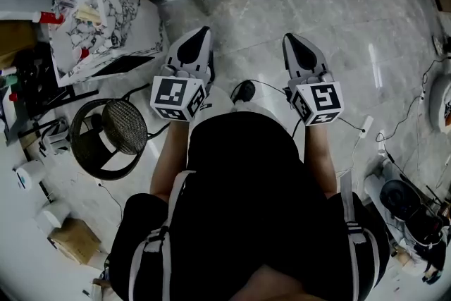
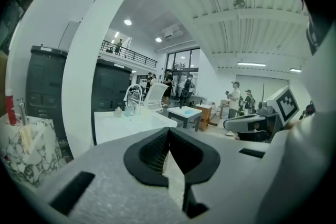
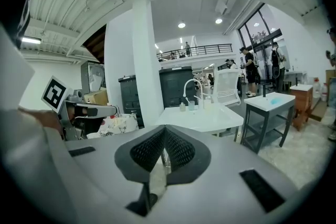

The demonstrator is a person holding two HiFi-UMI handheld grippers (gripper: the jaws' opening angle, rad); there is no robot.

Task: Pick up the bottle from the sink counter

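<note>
Bottle (image 3: 182, 107), small and pale, stands by the faucet (image 3: 189, 89) on the white sink worktop (image 3: 210, 118), well apart from both grippers across the room. Two more small containers stand just beside it. Any label on them is too small to read.

The left hand-held gripper (image 1: 205, 29) and the right hand-held gripper (image 1: 287, 37) are both clenched on nothing, pads pressed together, and held side by side over the tiled floor (image 1: 338, 25). Each carries a cube with black-and-white square markers.

A marble-patterned bag (image 1: 137, 32) to the left holds pale sticks, and a red-capped tube (image 1: 46, 17) shows at its rim. A round black wire basket (image 1: 84, 151) stands near it; its contents cannot be made out.
</note>
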